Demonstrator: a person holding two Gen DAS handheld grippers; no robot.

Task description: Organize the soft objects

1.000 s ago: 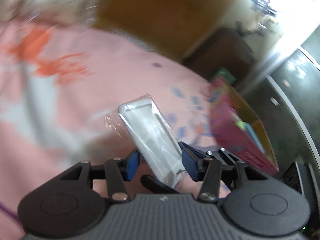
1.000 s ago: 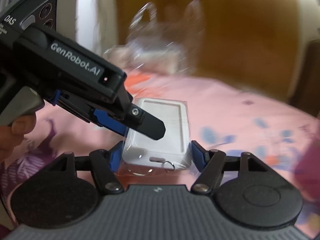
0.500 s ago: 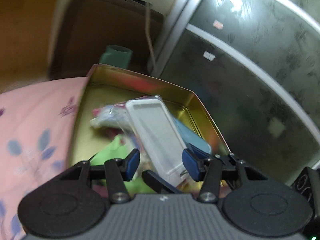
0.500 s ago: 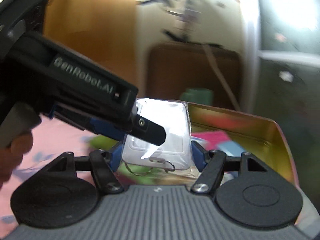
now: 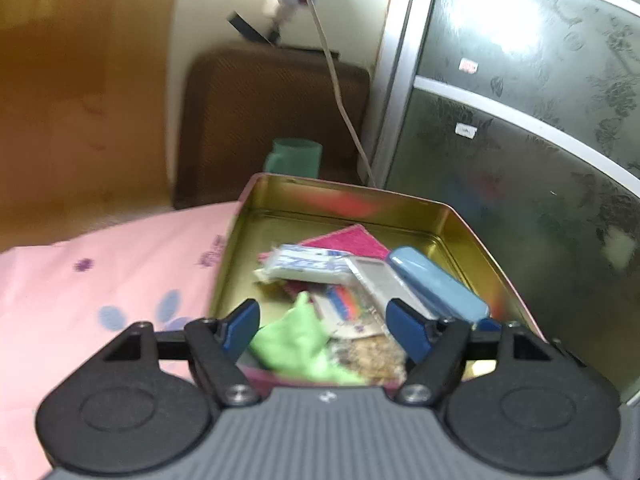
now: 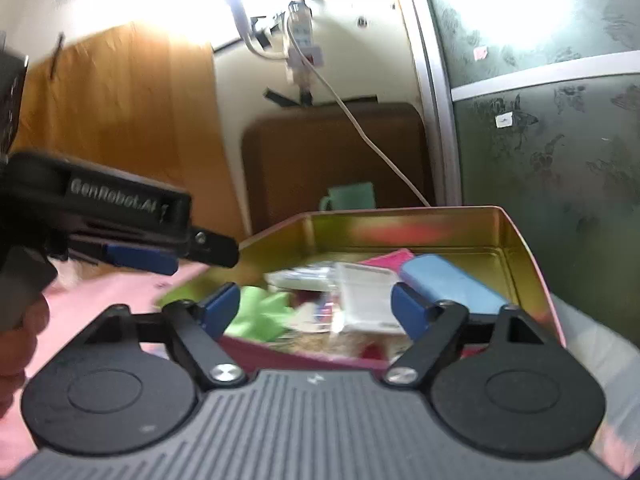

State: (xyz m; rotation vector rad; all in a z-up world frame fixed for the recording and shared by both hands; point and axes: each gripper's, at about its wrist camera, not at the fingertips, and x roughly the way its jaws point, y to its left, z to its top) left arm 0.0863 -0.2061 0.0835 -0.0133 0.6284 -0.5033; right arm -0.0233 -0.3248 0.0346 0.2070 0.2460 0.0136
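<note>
Both grippers look alike: the left gripper and right gripper each have a ribbed grey body, two round black discs, black linkage arms with silver screws, and blue pads. White "GenRobot.AI" lettering marks the left one's black side.

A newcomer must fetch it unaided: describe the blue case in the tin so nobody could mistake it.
Find the gold metal tin on the pink sheet, beside the dark glass door. Along its door-side wall lies the blue case, next to a clear-wrapped white packet. It is the only smooth, rounded, pale-blue oblong there.
</note>
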